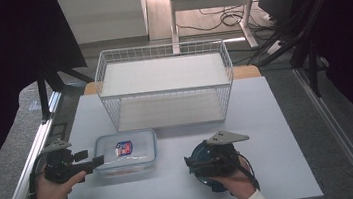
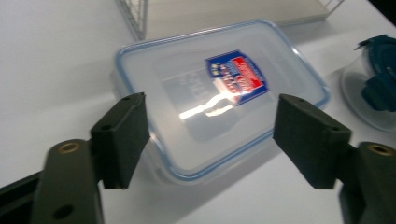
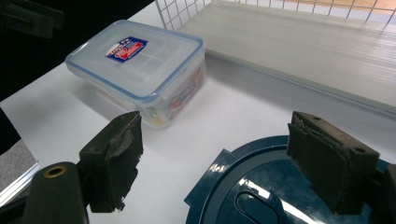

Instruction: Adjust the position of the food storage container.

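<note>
A clear rectangular box (image 1: pixel 126 153) with a blue-rimmed lid and a red-and-blue sticker lies on the white table (image 1: pixel 279 133), in front of the wire basket. My left gripper (image 1: pixel 90 158) is at its left end, open. In the left gripper view the box (image 2: pixel 219 93) has its near end between the spread jaws of the left gripper (image 2: pixel 215 135), with no contact visible. My right gripper (image 1: pixel 206 159) hangs open over a round container with a dark blue lid (image 1: pixel 197 153). In the right gripper view the right gripper (image 3: pixel 219 149) is just above the lid (image 3: pixel 266 186).
A white wire basket (image 1: pixel 165 85) with two shelves stands at the back middle of the table. The rectangular box (image 3: pixel 135 70) sits left of the round container. Bare table (image 3: pixel 224 112) stretches between them. Metal rails run along both table sides.
</note>
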Demonstrator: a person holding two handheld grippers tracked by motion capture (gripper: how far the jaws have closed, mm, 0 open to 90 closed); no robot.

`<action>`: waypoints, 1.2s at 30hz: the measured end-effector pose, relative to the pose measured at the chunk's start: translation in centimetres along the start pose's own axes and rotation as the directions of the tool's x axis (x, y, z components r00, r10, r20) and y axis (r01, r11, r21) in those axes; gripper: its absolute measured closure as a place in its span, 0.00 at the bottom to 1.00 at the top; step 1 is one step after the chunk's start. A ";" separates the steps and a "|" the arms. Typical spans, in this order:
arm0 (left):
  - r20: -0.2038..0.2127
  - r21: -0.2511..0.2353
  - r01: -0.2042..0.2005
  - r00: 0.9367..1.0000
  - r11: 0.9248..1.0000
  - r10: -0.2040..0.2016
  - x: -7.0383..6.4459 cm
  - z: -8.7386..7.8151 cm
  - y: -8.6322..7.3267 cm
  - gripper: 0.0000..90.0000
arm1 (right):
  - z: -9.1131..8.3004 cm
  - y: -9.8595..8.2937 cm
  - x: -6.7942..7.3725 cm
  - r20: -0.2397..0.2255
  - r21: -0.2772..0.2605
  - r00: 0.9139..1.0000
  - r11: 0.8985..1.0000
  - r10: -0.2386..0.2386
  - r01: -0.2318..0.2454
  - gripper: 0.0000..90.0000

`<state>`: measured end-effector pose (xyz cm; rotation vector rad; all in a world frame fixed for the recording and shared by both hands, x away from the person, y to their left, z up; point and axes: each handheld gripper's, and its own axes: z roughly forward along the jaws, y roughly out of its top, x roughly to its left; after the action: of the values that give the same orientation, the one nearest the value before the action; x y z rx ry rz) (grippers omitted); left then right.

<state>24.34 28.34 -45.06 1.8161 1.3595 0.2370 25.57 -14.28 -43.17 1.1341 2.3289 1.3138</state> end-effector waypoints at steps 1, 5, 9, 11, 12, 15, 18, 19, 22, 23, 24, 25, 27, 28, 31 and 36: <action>0.002 0.000 0.000 1.000 1.000 0.000 -0.1 0.0 0.0 0.25 | 0.0 0.1 0.1 0.002 -0.004 1.000 1.000 -0.002 0.002 0.20; 0.004 0.008 0.010 1.000 1.000 -0.011 -0.4 0.2 0.1 0.21 | -0.4 0.5 0.2 0.009 -0.019 1.000 1.000 -0.004 0.005 0.19; 0.020 0.008 0.013 1.000 1.000 -0.013 -0.7 0.3 0.1 0.20 | -0.6 0.6 0.2 0.011 -0.025 1.000 1.000 -0.004 0.004 0.19; 0.024 0.008 0.009 1.000 1.000 -0.009 -0.8 0.4 0.1 0.20 | -0.7 0.6 0.2 0.013 -0.026 1.000 1.000 -0.003 0.003 0.19; 0.024 0.008 0.009 1.000 1.000 -0.009 -0.9 0.4 0.1 0.19 | -0.8 0.6 0.2 0.015 -0.027 1.000 1.000 -0.001 0.001 0.19; 0.022 0.007 0.012 1.000 1.000 -0.012 -0.8 0.4 0.1 0.19 | -0.8 0.6 0.3 0.015 -0.029 1.000 1.000 -0.002 0.002 0.19; 0.021 0.008 0.013 1.000 1.000 -0.013 -0.8 0.4 0.0 0.19 | -0.8 0.6 0.4 0.015 -0.028 1.000 1.000 -0.004 0.004 0.19; 0.019 0.008 0.013 1.000 1.000 -0.013 -0.8 0.4 -0.1 0.19 | -0.8 0.6 0.4 0.016 -0.028 1.000 1.000 -0.004 0.004 0.19; 0.014 0.005 0.012 1.000 1.000 -0.012 -1.0 0.2 -0.1 0.19 | -0.7 0.6 0.5 0.014 -0.025 1.000 1.000 -0.005 0.005 0.19; 0.014 0.002 0.011 1.000 1.000 -0.011 -1.0 0.1 -0.1 0.19 | -0.7 0.6 0.6 0.014 -0.026 1.000 1.000 -0.008 0.008 0.19; 0.014 -0.001 0.009 1.000 1.000 -0.009 -1.1 0.0 -0.1 0.19 | -0.7 0.6 0.6 0.013 -0.025 1.000 1.000 -0.009 0.010 0.19; 0.014 -0.003 0.007 1.000 1.000 -0.007 -1.1 0.0 -0.1 0.19 | -0.6 0.7 0.7 0.013 -0.025 1.000 1.000 -0.010 0.011 0.19; 0.016 -0.011 0.011 1.000 1.000 -0.011 -1.1 -0.1 -0.1 0.19 | -0.7 0.7 0.8 0.015 -0.029 1.000 1.000 -0.006 0.007 0.19; 0.020 -0.020 0.018 1.000 1.000 -0.018 -1.1 -0.2 0.0 0.19 | -0.7 0.9 1.0 0.009 -0.033 1.000 0.999 -0.002 0.002 0.19; 0.027 -0.021 0.023 0.999 1.000 -0.022 -0.9 -0.1 -0.1 0.18 | -0.5 1.1 1.2 0.008 -0.035 1.000 0.999 0.005 -0.005 0.19; 0.037 -0.023 0.036 0.999 0.999 -0.035 0.0 -0.1 -0.1 0.18 | 0.6 1.5 1.9 0.003 -0.020 1.000 1.000 0.005 -0.004 0.19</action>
<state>24.21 28.37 -45.02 1.7667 1.3571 0.1999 25.39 -12.11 -42.02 1.1352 2.3065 1.3331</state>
